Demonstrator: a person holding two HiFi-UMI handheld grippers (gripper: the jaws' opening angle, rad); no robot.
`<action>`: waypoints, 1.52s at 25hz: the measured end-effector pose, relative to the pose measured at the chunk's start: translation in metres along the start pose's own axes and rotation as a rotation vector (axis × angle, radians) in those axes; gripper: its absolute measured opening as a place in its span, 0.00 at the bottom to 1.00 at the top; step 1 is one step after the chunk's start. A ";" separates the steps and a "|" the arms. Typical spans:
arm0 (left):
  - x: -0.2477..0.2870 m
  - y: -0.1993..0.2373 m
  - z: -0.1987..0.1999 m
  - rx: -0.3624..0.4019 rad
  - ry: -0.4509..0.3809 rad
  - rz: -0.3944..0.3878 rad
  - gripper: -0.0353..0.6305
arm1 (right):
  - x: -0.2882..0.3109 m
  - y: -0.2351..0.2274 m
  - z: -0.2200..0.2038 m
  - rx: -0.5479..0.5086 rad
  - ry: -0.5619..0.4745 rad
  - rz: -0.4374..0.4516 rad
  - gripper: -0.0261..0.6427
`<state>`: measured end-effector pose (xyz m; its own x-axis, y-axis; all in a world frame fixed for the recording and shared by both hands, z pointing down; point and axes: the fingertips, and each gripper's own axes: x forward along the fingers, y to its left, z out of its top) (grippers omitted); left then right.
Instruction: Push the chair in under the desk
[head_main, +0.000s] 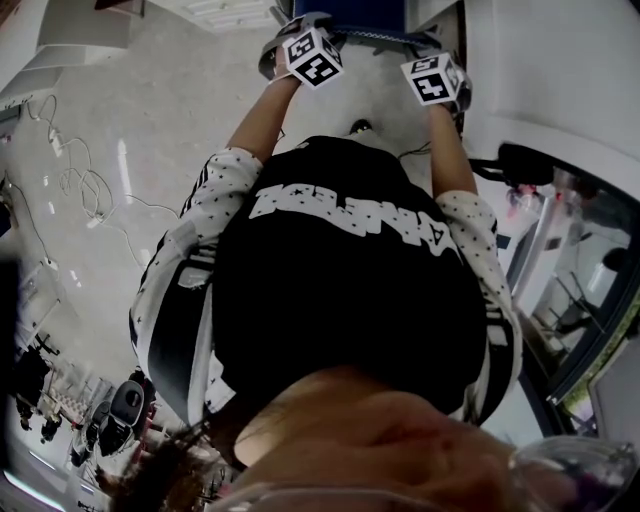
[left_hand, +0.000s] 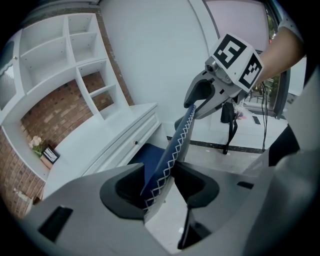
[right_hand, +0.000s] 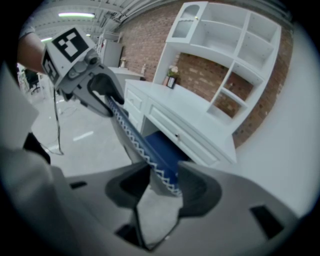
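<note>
1. While the person (head_main: 350, 270) holds both arms out ahead, the left gripper (left_hand: 159, 186) has its jaws closed, fairly wide, onto the top edge of the blue padded chair back with white zigzag stitching (left_hand: 176, 142), toward that edge's left end.
2. Between the two grippers the chair back runs tilted. Below it the blue seat (left_hand: 144, 159) points at the white desk with drawers (left_hand: 107, 142). Its front seems to lie at or just under the drawer front, though neither gripper view shows how deep.
3. Toward the right end of the same edge, the right gripper (right_hand: 162, 184) is likewise clamped on the chair back, its jaws spread only as far as the padding is thick.
4. Judged from this, the hold is made and the push is part done at most. The chair back stands well apart from the drawers, so the seat has further to slide before the chair is tucked in. White open shelving (right_hand: 235, 65) against a red brick wall (right_hand: 150, 35) rises behind the desk.
</note>
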<state>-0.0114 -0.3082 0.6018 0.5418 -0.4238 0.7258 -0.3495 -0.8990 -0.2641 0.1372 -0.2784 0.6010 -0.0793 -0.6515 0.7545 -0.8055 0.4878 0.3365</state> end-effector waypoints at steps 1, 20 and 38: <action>0.001 0.000 0.000 -0.002 0.002 -0.002 0.38 | 0.000 -0.001 -0.001 -0.002 0.001 0.001 0.30; 0.022 0.024 0.009 -0.025 0.031 0.021 0.38 | 0.019 -0.020 0.010 -0.020 -0.038 0.039 0.30; 0.025 0.026 0.010 -0.051 0.049 0.020 0.39 | 0.025 -0.025 0.011 -0.046 -0.040 0.037 0.30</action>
<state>0.0005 -0.3434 0.6064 0.4967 -0.4343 0.7514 -0.3989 -0.8832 -0.2468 0.1488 -0.3129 0.6053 -0.1322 -0.6548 0.7441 -0.7740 0.5372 0.3352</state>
